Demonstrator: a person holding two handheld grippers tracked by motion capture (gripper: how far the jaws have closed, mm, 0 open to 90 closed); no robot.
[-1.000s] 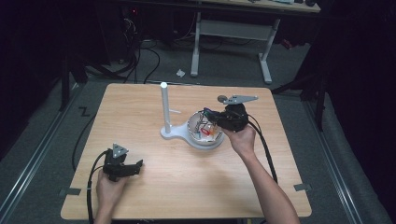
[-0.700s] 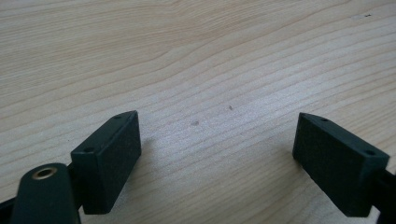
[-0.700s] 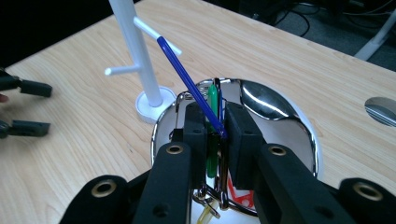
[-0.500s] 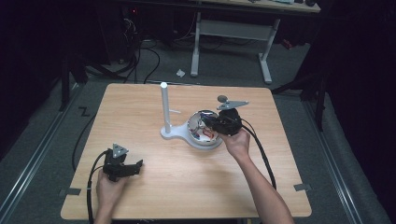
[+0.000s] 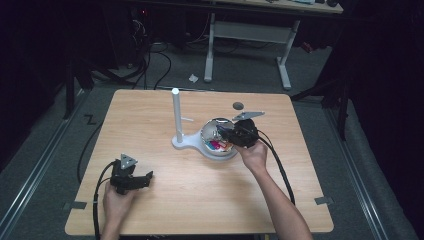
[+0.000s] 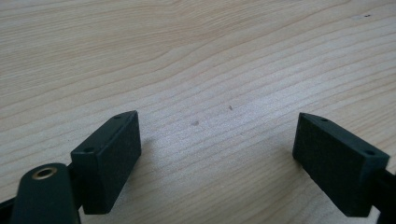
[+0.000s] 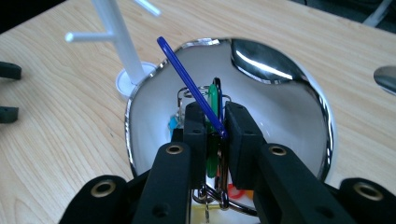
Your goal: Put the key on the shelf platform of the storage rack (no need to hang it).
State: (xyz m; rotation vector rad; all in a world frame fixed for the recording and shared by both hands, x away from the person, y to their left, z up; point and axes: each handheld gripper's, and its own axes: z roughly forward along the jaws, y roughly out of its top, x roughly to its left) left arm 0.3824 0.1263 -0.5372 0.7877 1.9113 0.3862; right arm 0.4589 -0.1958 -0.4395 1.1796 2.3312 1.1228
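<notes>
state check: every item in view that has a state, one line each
right gripper: shut on blue clip, over the bowl
blue clip: pinched between the jaws, tilted, sticking up
bowl: upright on the table, coloured bits inside
left gripper: open, nothing between the jaws, low over the table
white stand: upright beside the bowl

I count one light wooden tabletop [image 5: 165, 200] and one shiny round metal bowl [image 7: 289, 93] on it. One white plastic stand with an upright post [image 5: 176, 115] sits just beside the bowl. I hold two black two-jaw grippers, my left gripper [image 5: 145, 178] and my right gripper [image 7: 215, 122]. One blue-handled loop [image 7: 187, 77] and one green clip [image 7: 214, 100] rise between my right jaws; the other small coloured bits in the bowl are too jumbled to count.
</notes>
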